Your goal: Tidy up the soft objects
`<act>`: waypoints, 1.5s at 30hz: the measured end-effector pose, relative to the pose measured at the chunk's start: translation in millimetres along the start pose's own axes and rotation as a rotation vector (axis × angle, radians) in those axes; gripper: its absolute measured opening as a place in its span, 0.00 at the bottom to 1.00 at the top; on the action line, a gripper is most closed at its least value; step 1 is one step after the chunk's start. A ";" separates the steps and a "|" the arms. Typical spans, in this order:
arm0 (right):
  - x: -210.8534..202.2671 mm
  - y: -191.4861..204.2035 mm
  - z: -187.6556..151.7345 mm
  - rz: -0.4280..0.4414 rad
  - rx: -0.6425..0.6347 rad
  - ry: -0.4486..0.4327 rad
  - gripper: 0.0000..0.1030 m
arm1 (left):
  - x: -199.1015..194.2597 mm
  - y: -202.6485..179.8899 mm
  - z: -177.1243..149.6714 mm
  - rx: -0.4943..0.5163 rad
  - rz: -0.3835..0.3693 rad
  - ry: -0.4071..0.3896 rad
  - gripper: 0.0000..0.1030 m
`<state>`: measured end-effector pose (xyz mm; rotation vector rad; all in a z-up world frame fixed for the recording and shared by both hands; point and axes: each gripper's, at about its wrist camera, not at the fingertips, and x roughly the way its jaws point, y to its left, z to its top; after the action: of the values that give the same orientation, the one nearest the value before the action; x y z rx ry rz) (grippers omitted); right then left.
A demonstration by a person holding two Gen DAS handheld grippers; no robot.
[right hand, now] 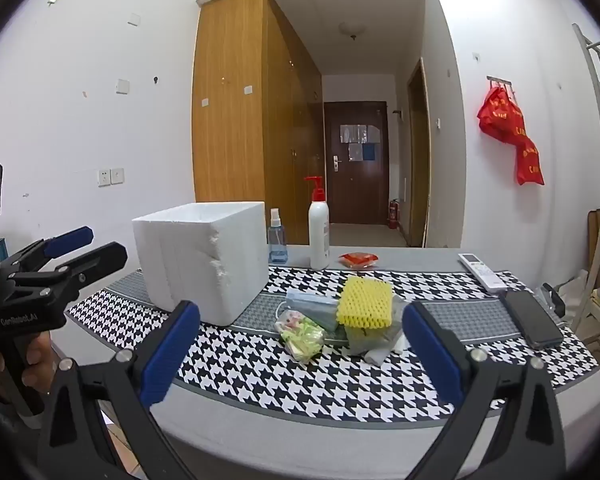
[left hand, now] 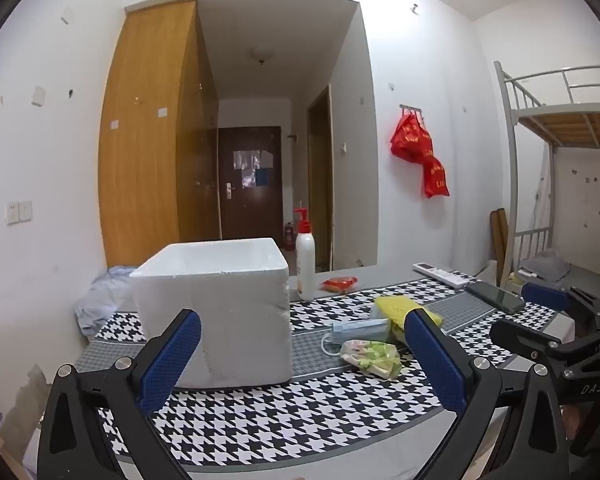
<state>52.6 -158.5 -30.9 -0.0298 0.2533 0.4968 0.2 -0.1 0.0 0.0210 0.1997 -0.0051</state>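
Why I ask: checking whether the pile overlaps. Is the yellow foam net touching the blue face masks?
Touching. In the right wrist view, the yellow foam net lies over the right end of the blue face masks, its edge resting on them with no cloth showing between.

White foam box (right hand: 198,258), matt and grainy, chipped rough along one edge. Woven cloth (right hand: 340,384) with houndstooth print over the table, matt. Yellow foam net sleeve (right hand: 365,303), soft and open-meshed. Crinkly glossy plastic bag (right hand: 300,334). Pale blue paper-like mask (right hand: 312,308). Smooth white plastic pump bottle (right hand: 319,236); clear plastic spray bottle (right hand: 277,240). Glossy black phone (right hand: 534,318). Varnished wood wardrobe (right hand: 236,120). Dimpled blue rubbery pads (right hand: 172,352) on matt black plastic arms.
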 end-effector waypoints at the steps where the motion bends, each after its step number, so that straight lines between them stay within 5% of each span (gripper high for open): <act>1: -0.9 0.0 -0.3 0.000 0.002 -0.022 1.00 | 0.4 0.1 0.0 -0.005 0.001 0.000 0.99; 45: 1.3 1.9 5.8 -0.018 0.001 -0.004 1.00 | 3.5 1.6 -2.8 -0.007 0.013 0.021 0.99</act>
<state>54.2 -155.8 -25.6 -0.0299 0.2487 0.4789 3.1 1.5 -3.5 0.0158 0.2210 0.0088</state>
